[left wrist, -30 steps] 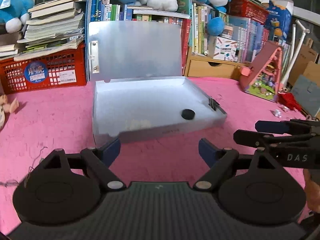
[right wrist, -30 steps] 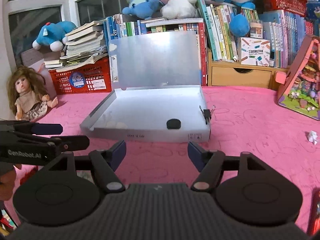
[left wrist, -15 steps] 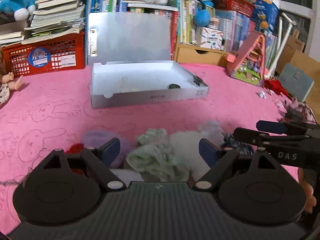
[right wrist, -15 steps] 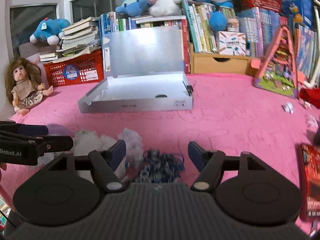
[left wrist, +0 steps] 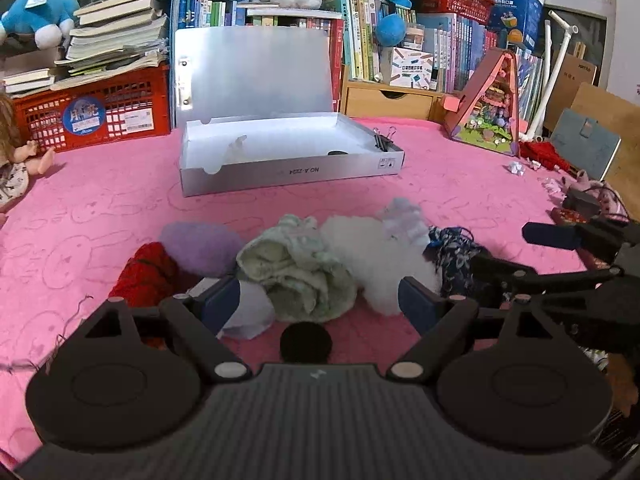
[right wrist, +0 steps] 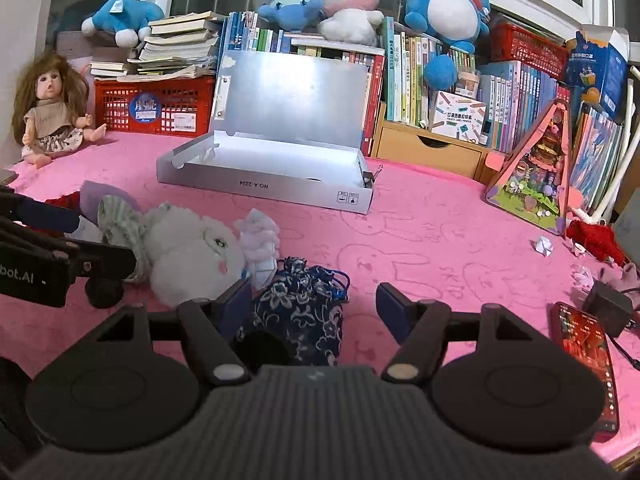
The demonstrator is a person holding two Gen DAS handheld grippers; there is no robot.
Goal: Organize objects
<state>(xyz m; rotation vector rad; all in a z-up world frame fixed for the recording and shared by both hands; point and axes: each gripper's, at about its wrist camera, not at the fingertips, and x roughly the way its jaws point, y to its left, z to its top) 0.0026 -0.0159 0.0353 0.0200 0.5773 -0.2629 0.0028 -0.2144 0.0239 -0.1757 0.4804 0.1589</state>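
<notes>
An open silver box with its lid upright sits on the pink cloth; it also shows in the right wrist view. A row of soft items lies near me: a red knit piece, a purple pouch, a pale green cloth, a white plush and a blue patterned drawstring bag. My left gripper is open and empty just in front of the green cloth. My right gripper is open, with the blue bag between its fingers.
A binder clip hangs on the box's right wall. A doll sits at the left, a red crate and books behind. A toy house, a phone and a charger lie at the right.
Both grippers have pulled back from the box and dropped lower. The pile of soft items has come into view right in front of them.
</notes>
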